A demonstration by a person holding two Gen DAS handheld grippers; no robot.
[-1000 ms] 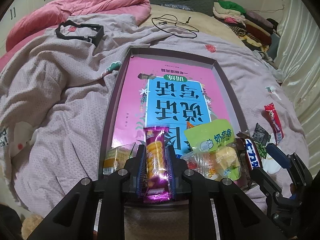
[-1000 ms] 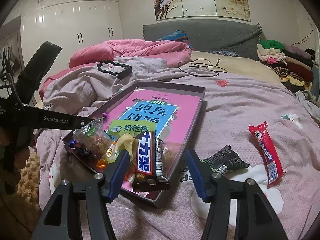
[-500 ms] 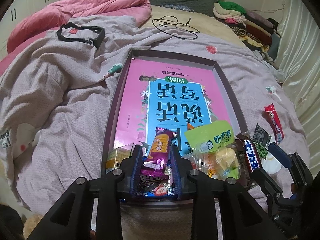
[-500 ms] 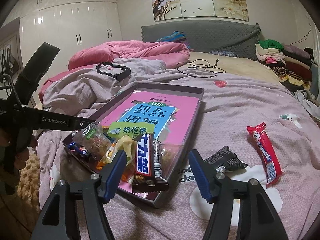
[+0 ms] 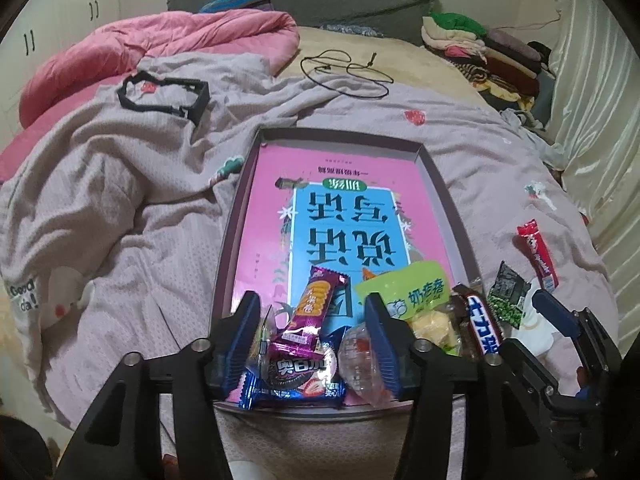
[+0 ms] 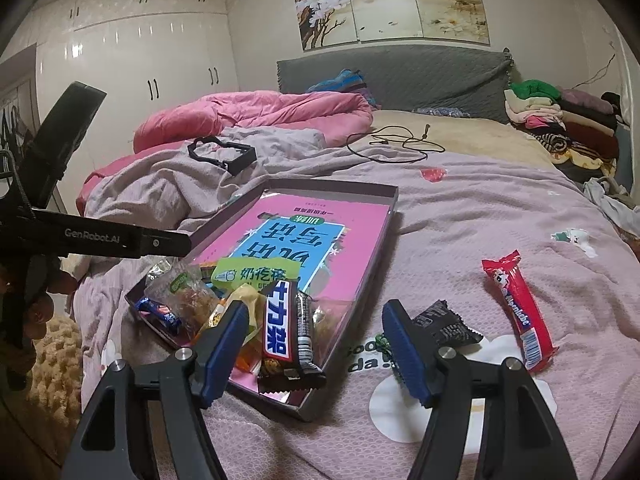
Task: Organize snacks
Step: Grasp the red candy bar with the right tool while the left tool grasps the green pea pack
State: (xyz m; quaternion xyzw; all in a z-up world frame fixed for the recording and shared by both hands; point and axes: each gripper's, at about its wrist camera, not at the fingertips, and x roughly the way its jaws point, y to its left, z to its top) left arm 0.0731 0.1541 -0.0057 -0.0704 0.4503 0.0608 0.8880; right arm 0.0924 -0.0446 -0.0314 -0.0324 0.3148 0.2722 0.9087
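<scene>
A shallow grey tray (image 5: 236,208) lies on the bed with a pink book (image 5: 344,216) in it. At its near end snacks are piled. My left gripper (image 5: 312,344) is opening over that pile; a purple biscuit packet (image 5: 316,312) rests loose between its jaws on a blue Oreo packet (image 5: 296,376). My right gripper (image 6: 316,348) is also opening, and a Snickers bar (image 6: 280,320) lies free between its jaws at the tray's (image 6: 332,186) near corner. A green packet (image 6: 256,274) sits behind the bar.
On the lilac sheet right of the tray lie a red bar (image 6: 520,312) and a black pea packet (image 6: 444,320). A black frame (image 5: 160,96), a cable (image 5: 344,76), a pink duvet (image 5: 160,44) and folded clothes (image 5: 480,48) lie farther back.
The left jaws have spread and let go of the purple biscuit packet, which now lies tilted on the pile. The right jaws have widened a little around the Snickers bar.
</scene>
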